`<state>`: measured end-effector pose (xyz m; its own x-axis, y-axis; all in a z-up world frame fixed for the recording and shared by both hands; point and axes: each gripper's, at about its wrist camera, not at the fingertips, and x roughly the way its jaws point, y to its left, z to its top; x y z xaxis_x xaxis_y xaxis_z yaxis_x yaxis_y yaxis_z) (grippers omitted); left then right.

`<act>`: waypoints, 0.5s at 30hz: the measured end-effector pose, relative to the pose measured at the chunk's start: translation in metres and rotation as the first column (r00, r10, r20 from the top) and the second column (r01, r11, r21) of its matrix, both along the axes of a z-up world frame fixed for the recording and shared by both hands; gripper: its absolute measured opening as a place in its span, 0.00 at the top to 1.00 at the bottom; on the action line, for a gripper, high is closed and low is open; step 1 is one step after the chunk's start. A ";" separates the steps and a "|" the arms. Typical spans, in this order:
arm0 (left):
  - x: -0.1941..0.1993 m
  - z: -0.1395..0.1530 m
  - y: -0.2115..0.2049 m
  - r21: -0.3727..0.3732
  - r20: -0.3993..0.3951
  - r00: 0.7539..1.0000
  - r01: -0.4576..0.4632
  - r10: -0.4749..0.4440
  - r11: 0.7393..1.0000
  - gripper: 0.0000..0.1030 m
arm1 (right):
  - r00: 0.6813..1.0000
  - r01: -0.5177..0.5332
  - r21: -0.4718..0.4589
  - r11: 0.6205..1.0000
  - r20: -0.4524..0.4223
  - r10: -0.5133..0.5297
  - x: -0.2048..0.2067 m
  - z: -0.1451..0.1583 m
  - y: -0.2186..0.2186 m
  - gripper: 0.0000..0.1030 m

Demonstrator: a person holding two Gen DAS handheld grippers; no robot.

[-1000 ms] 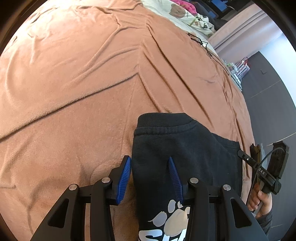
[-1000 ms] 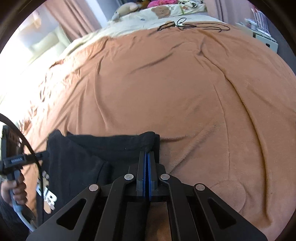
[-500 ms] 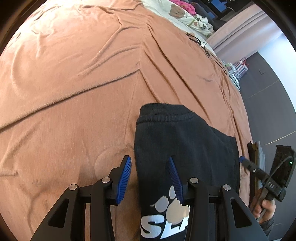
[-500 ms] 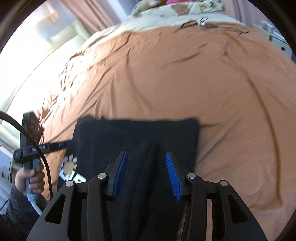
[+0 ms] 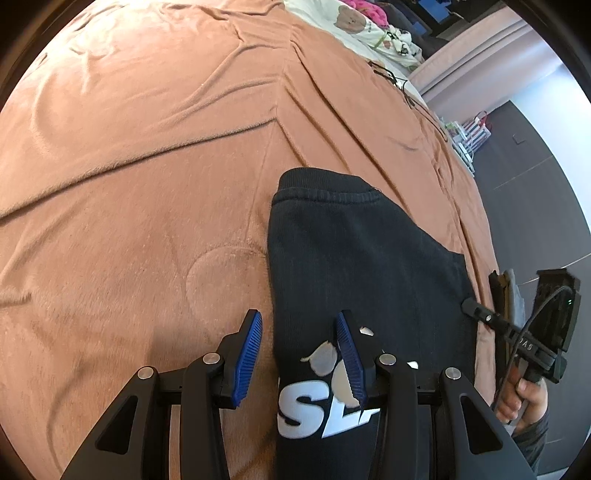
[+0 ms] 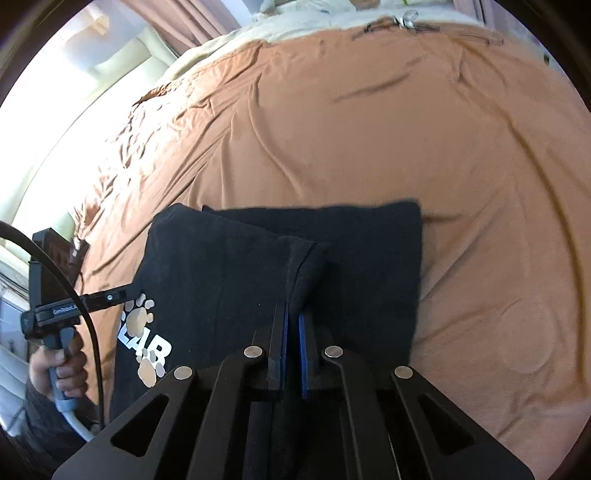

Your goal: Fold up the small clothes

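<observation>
A small black garment [image 5: 354, 251] with white lettering and a paw print lies partly folded on the brown bedspread [image 5: 147, 155]. My left gripper [image 5: 299, 347] is open, its blue pads astride the garment's left edge just above the print. In the right wrist view the garment [image 6: 229, 266] lies as a dark rectangle with a raised ridge of cloth. My right gripper [image 6: 292, 332] is shut on that ridge near the garment's middle. Each view shows the other gripper held in a hand at the garment's far side.
The bedspread [image 6: 369, 129] spreads wide and wrinkled beyond the garment. Pale bedding with bear prints [image 5: 369, 26] and a black cable [image 5: 391, 77] lie at the far end. A dark floor [image 5: 535, 177] borders the bed's right edge. A bright window [image 6: 55, 103] is on the left.
My right gripper opened, rose over the garment, then closed again on a ridge of cloth. My left gripper stayed open and drew back slightly, showing more of the print.
</observation>
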<state>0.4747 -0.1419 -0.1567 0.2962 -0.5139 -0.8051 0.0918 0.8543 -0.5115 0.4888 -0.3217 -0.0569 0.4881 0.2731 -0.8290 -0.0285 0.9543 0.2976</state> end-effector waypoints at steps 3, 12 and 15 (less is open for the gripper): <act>-0.004 0.001 0.002 0.001 -0.001 1.000 -0.002 0.002 1.000 0.57 | 1.000 -0.007 -0.049 0.999 0.011 0.008 0.000 0.008 0.010 0.99; -0.024 0.000 0.012 -0.039 -0.028 1.000 0.004 -0.005 0.999 0.57 | 0.998 0.033 -0.103 0.994 -0.044 -0.038 0.000 -0.010 0.022 0.85; -0.031 -0.002 0.015 -0.061 -0.039 0.999 0.000 -0.003 0.998 0.57 | 0.999 0.035 -0.087 0.996 -0.021 -0.037 -0.011 -0.001 0.021 0.53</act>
